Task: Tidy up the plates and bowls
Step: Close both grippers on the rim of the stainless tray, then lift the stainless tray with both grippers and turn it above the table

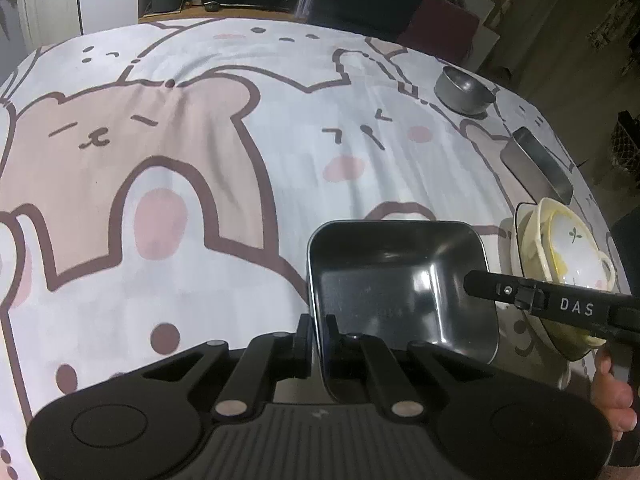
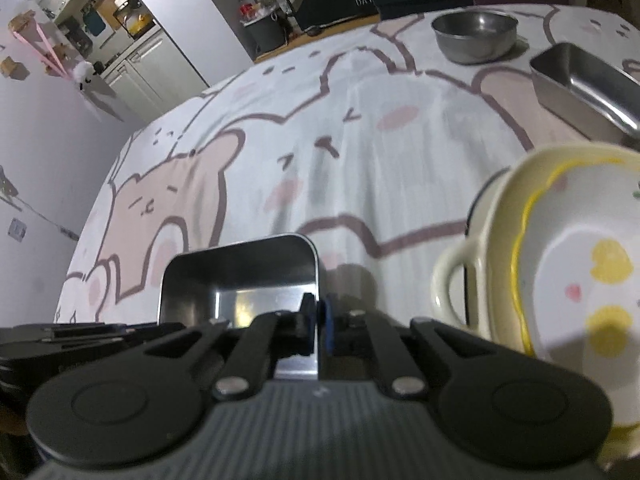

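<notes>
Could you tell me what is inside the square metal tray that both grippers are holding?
The square metal tray looks empty: only its bare, reflective floor shows. The left gripper and right gripper each pinch a wall, and they hide the nearest strip of the floor.

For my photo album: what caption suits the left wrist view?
Left hand-held gripper pinching a square metal tray over a cartoon tablecloth.

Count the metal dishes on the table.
3: a square tray held by both tongs at the near edge, a round bowl at the far right, and a rectangular tray beside it. Others may be hidden.
</notes>
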Action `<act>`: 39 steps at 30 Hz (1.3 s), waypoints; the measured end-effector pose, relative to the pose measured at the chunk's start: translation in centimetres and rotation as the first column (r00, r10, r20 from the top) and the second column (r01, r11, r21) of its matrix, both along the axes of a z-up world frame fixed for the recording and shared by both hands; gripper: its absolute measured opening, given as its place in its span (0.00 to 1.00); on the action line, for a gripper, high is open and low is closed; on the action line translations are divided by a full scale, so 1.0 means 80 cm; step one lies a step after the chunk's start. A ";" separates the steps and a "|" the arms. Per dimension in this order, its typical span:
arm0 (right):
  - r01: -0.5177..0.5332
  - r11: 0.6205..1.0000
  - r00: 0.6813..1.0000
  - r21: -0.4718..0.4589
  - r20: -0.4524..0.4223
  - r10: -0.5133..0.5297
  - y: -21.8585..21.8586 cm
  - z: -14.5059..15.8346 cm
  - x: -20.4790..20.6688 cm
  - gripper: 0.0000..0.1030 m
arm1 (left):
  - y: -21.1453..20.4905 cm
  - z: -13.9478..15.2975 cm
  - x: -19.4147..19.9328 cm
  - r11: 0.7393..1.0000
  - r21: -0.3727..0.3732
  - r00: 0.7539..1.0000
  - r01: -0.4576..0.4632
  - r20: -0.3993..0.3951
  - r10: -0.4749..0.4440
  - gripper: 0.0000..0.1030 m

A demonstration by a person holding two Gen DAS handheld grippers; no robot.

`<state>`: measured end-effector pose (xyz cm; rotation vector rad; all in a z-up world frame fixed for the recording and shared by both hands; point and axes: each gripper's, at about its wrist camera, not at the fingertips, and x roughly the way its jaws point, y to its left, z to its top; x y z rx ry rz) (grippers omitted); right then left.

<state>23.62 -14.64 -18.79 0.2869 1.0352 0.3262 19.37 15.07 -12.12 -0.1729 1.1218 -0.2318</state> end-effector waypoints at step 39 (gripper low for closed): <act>0.274 0.961 0.939 -0.029 0.224 -0.261 -0.274 0.121 0.029 0.99 | -0.257 0.122 0.132 0.936 0.121 0.897 0.331 0.268 -0.352 1.00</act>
